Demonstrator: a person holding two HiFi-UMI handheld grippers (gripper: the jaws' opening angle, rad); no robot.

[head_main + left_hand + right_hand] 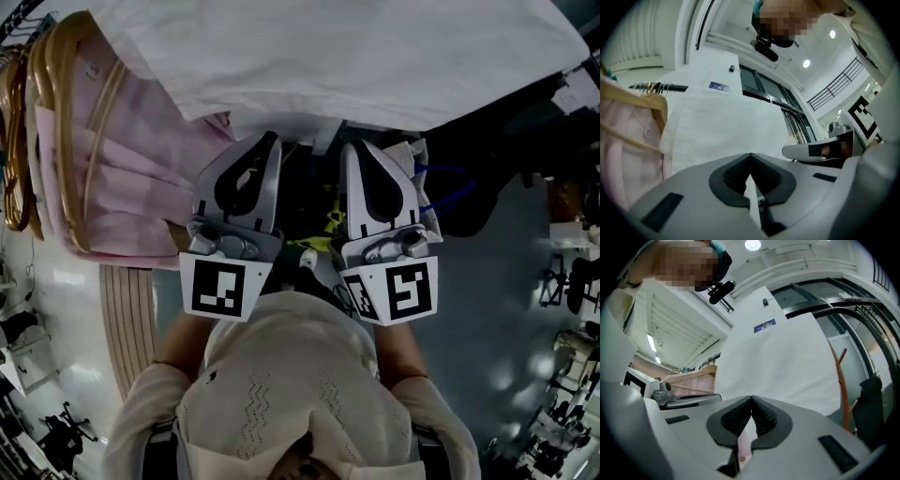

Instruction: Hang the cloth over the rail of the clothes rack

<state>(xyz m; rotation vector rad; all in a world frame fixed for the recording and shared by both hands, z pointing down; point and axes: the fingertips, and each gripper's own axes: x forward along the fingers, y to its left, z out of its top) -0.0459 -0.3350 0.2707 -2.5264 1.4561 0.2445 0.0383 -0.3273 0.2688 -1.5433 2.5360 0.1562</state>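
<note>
At the left of the head view, pink garments (122, 187) hang on wooden hangers (66, 112), and beside them the white cloth (375, 56) spreads wide across the top. It appears to be already draped over the rail of the clothes rack, though the cloth hides the stretch of rail beneath it; only the dark rail (670, 87) that carries the hangers shows, in the left gripper view. By this judgement the step in hand is the last settling of the drape, with the near hem hanging toward the person. The left hand-held gripper (272, 141) points up at that hem, its jaws clenched tip to tip, a sliver of white fabric showing between the pads, so it seems to pinch the cloth's edge. Just beside it, the right hand-held gripper (345, 148) is clamped the same way, with a pale strip of fabric caught between its pads. The next move probably calls for a gentle, even downward pull to level both sides, then letting both jaws part without dragging the cloth off
</note>
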